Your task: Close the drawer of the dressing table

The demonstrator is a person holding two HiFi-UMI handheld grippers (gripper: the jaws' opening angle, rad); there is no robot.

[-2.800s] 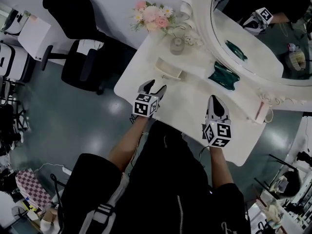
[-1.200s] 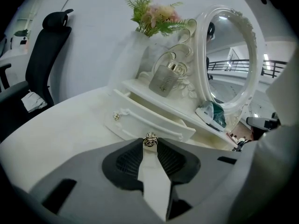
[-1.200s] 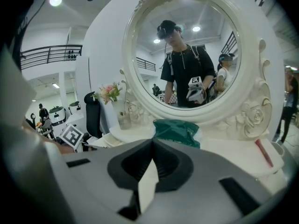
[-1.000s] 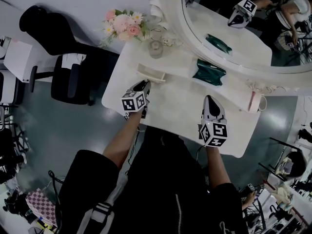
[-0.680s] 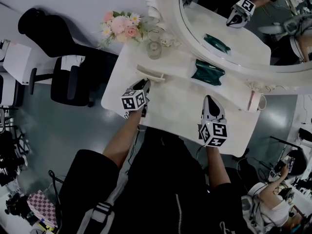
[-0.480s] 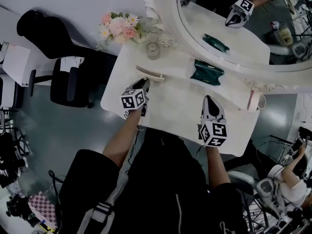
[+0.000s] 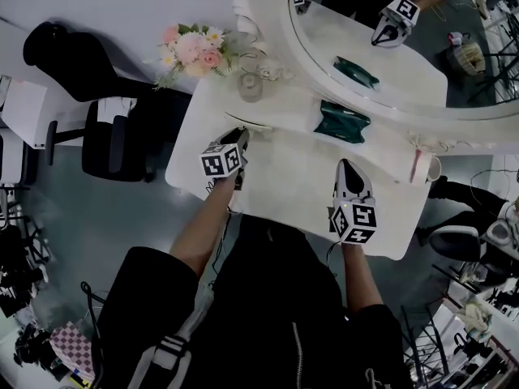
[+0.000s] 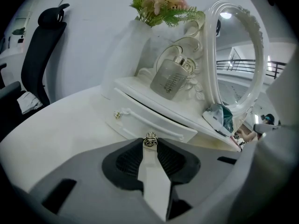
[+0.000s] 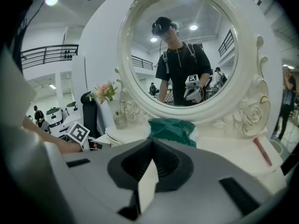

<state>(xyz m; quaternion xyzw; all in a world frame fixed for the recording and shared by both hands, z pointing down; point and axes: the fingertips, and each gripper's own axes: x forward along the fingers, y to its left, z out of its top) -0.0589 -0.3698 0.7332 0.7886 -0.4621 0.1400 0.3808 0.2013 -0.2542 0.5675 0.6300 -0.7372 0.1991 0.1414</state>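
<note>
The white dressing table [image 7: 284, 186] carries a low shelf unit with a small drawer [image 7: 247, 125] under its oval mirror [image 7: 381, 39]. Seen from the left gripper view, the drawer front [image 8: 154, 125] sits nearly flush, with a thin dark gap above it. My left gripper [image 7: 242, 134] is at the drawer front, and its tips [image 8: 150, 142] are shut on a small ornate metal knob [image 8: 150, 140]. My right gripper [image 7: 347, 168] rests over the tabletop to the right, jaws together and empty [image 9: 152, 143], pointing at a green pouch [image 9: 170, 129].
A glass perfume bottle [image 8: 170, 80] and a vase of pink flowers [image 7: 188, 49] stand on the shelf above the drawer. The green pouch [image 7: 340, 121] lies by the mirror, a pink item [image 7: 416, 166] at the table's right end. A black office chair [image 7: 105, 128] stands left of the table.
The drawer stuck out from the shelf unit earlier and now sits almost flush. My left gripper has moved toward the mirror with it. The right gripper has stayed put.
</note>
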